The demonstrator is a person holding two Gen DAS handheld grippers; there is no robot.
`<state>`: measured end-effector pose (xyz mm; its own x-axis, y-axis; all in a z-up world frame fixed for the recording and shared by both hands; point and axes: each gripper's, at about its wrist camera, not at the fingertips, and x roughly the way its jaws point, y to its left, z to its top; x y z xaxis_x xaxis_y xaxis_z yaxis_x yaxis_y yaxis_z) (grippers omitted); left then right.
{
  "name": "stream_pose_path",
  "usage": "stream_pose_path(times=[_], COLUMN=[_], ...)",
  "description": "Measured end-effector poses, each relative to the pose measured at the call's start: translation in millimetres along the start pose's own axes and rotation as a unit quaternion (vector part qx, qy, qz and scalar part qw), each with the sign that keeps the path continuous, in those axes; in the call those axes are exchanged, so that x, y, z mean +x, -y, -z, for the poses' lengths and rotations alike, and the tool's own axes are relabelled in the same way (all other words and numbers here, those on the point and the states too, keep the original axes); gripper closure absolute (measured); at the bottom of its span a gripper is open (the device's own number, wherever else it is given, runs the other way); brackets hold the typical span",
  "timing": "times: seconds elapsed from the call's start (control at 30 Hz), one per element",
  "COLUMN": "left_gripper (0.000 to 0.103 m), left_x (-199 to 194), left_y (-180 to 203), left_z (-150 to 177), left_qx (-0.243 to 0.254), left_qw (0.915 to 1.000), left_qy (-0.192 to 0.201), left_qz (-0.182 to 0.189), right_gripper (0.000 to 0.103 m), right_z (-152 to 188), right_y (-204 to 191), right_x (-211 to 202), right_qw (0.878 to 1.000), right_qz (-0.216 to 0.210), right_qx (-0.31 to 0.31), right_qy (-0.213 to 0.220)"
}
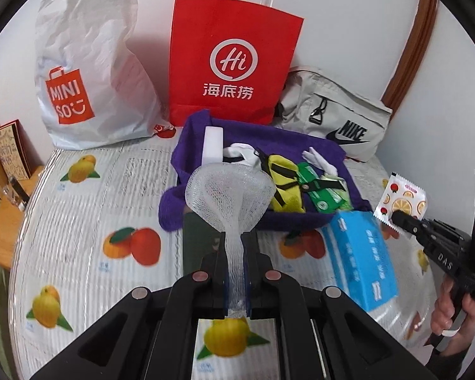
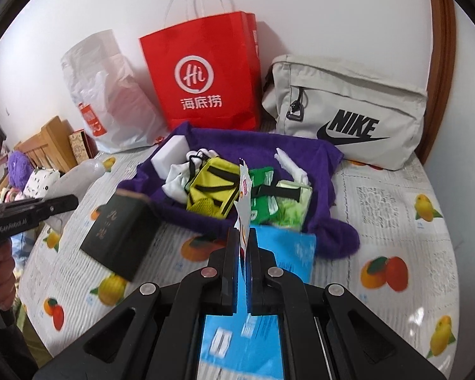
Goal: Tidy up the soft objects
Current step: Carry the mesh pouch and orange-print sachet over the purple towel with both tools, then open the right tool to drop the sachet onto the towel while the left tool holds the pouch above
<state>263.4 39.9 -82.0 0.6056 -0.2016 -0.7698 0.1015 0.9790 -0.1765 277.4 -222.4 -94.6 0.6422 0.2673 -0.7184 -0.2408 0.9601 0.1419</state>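
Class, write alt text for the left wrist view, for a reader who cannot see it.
The left gripper is shut on a white foam net sleeve above a fruit-print table; behind it, a purple towel holds small soft items, and the right gripper grips a fruit-print sachet.

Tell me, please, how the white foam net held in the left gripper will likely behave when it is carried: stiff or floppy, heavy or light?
The foam net looks light: its mesh is mostly holes. It probably squashes easily, since the left gripper pinches its neck thin while the top flares wide. It holds upright, so somewhat springy, not limp.
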Motion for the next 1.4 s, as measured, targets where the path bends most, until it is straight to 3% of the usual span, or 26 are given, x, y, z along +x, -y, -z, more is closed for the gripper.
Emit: stream_pose_path(times=[0.47, 0.87, 0.93, 1.0, 1.07, 1.4], left_gripper=[0.096, 0.096, 0.096, 0.096, 0.096, 0.096], left_x=[51.6, 91.6, 100.8, 107.2, 113.2, 142.3], left_y=[-3.5, 5.4, 8.1, 11.5, 14.9, 32.4], left_z=[-39.7, -61.3, -64.5, -66.9, -69.4, -85.3], left_qx=[-0.001, 0.009, 0.009, 0.011, 0.013, 0.019], left_qw=[0.9997, 0.9991, 0.9987, 0.9985, 0.9983, 0.9974], left_qy=[-0.025, -0.042, -0.050, -0.053, -0.057, -0.067], left_qz=[-0.005, -0.002, -0.005, -0.002, 0.004, 0.019], right_gripper=[0.099, 0.098, 0.091, 0.063, 0.046, 0.044], right_z=[-50.5, -48.7, -50.2, -51.2, -51.5, -56.0], right_y=[16.6, 27.3, 25.9, 25.6, 26.4, 35.4], right_x=[82.1, 137.5, 140.4, 140.3, 135.9, 109.2], right_qw=[0.998, 0.989, 0.989, 0.990, 0.992, 0.997], right_qz=[-0.029, -0.055, -0.047, -0.036, -0.027, -0.002], right_qx=[-0.005, 0.011, 0.003, -0.008, -0.019, -0.030], right_qy=[-0.054, -0.136, -0.141, -0.138, -0.124, -0.076])
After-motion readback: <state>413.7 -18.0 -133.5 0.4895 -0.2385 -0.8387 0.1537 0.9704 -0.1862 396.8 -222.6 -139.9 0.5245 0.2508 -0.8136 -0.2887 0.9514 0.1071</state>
